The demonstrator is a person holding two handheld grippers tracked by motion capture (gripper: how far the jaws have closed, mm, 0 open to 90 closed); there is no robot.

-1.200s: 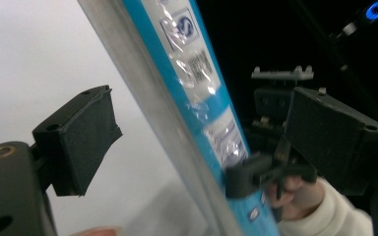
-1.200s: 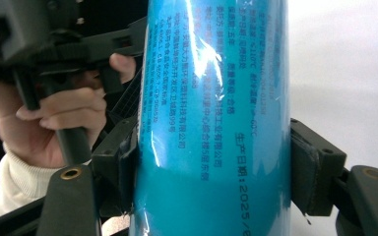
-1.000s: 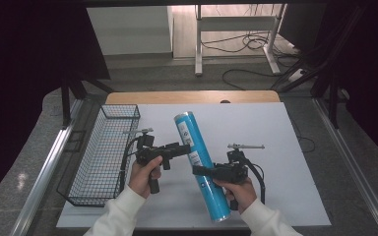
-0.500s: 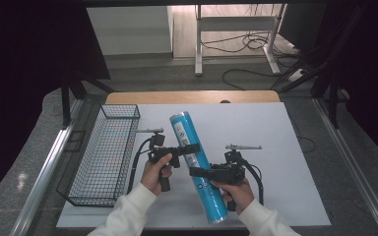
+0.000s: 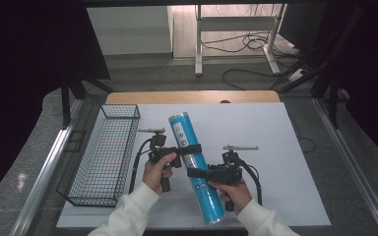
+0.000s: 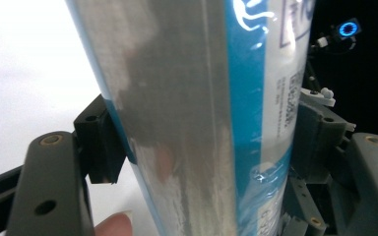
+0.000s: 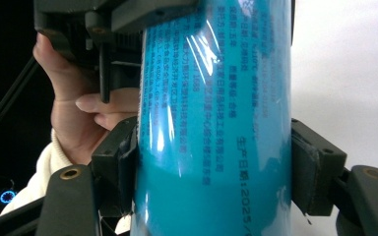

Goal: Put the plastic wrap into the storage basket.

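Note:
A long blue tube (image 5: 195,164) wrapped in clear film is held slanted above the white table, its top end toward the back. My left gripper (image 5: 191,149) reaches in from the left and its jaws have just been closing; they now clamp the blue tube (image 6: 206,118) at its upper middle. From the right, my right gripper (image 5: 199,173) stays shut on the blue tube (image 7: 216,128) lower down. In the right gripper view, black pads (image 7: 128,162) press both sides of the printed blue wall.
A black wire basket (image 5: 103,152) stands on the left part of the white tabletop (image 5: 256,128). A wooden strip (image 5: 192,97) runs along the table's far edge. Cables lie on the floor behind.
The left gripper has moved right onto the tube and its jaws have shut around it. The tube and the right gripper have barely shifted.

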